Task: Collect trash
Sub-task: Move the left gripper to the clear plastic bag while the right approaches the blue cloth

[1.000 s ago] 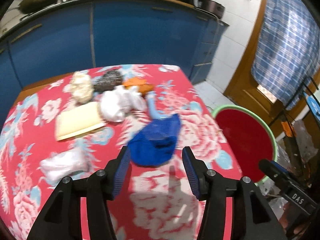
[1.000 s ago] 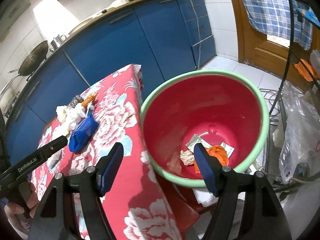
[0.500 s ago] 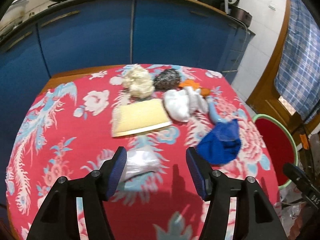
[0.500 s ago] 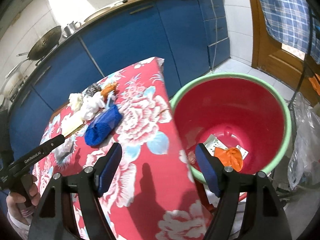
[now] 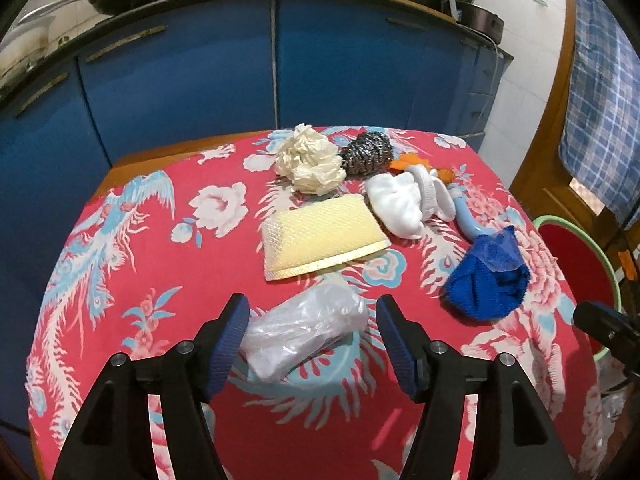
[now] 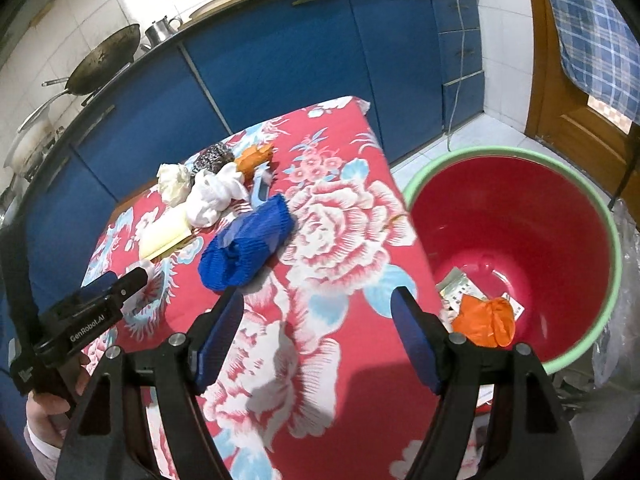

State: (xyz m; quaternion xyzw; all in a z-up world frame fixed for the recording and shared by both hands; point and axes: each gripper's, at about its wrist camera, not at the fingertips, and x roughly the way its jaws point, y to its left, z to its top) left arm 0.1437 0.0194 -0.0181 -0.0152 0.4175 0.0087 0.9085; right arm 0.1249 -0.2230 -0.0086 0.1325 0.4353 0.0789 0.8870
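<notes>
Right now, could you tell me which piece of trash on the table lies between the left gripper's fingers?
The clear plastic bag, crumpled, lies between the open left gripper; the other items lie farther back.

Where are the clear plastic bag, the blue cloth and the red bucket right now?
clear plastic bag (image 5: 306, 330): left wrist view, middle of the crumpled bag between the open fingers.
blue cloth (image 6: 246, 246): right wrist view, centre of the bundle.
red bucket (image 6: 520, 232): right wrist view, bare inner wall.
</notes>
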